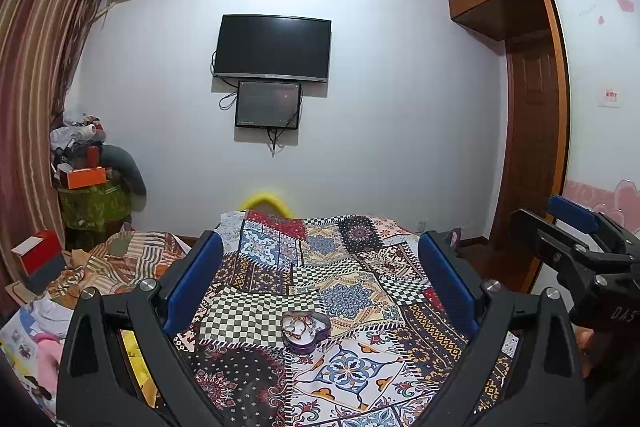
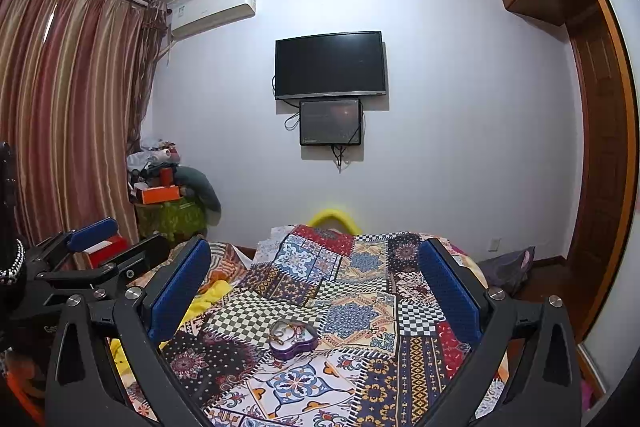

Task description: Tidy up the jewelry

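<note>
- The heart-shaped tin [image 1: 305,331] sits on a soft patchwork bedspread [image 1: 352,291]; a push from one side would likely tip or slide it and spill its contents.
- The jewelry [image 1: 298,325] inside looks like tangled cords and bangles; pinching one strand could drag the rest out.
- Left gripper [image 1: 320,279]: fingers wide apart, holding nothing; the tin lies between and below them, not touching.
- Right gripper [image 2: 316,283]: also spread and empty; the tin [image 2: 293,339] lies ahead, slightly toward its left finger [image 2: 180,291].
</note>
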A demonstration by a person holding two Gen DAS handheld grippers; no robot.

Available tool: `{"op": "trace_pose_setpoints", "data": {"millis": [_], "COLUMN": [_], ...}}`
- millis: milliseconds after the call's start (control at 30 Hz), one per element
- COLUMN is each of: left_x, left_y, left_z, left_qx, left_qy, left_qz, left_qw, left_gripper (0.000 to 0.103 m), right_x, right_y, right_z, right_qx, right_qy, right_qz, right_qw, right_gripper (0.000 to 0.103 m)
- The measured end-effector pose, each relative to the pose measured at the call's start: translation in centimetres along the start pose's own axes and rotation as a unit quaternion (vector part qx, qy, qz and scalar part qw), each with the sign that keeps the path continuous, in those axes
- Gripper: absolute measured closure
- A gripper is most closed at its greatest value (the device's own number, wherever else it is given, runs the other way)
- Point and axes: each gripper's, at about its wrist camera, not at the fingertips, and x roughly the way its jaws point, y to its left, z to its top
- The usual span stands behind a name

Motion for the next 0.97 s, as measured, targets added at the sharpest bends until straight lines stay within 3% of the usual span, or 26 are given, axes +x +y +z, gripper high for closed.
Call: {"op": "trace_pose_setpoints", "data": {"millis": [967], "left_x": [0.92], "left_y": [-0.49], "left_z": [-0.7], "left_qx": [0.01], "left_qy": [0.014], "left_qz": [-0.003], "left_qw": [0.9999], "left_gripper": [0.005], "right_x": [0.25], "right_y": [-0.03], "right_z": [-0.1], "right_qx": [0.005], "right_qy": [0.0], "right_qz": [-0.003], "right_qw": [1.0], "right_gripper": [0.0]}}
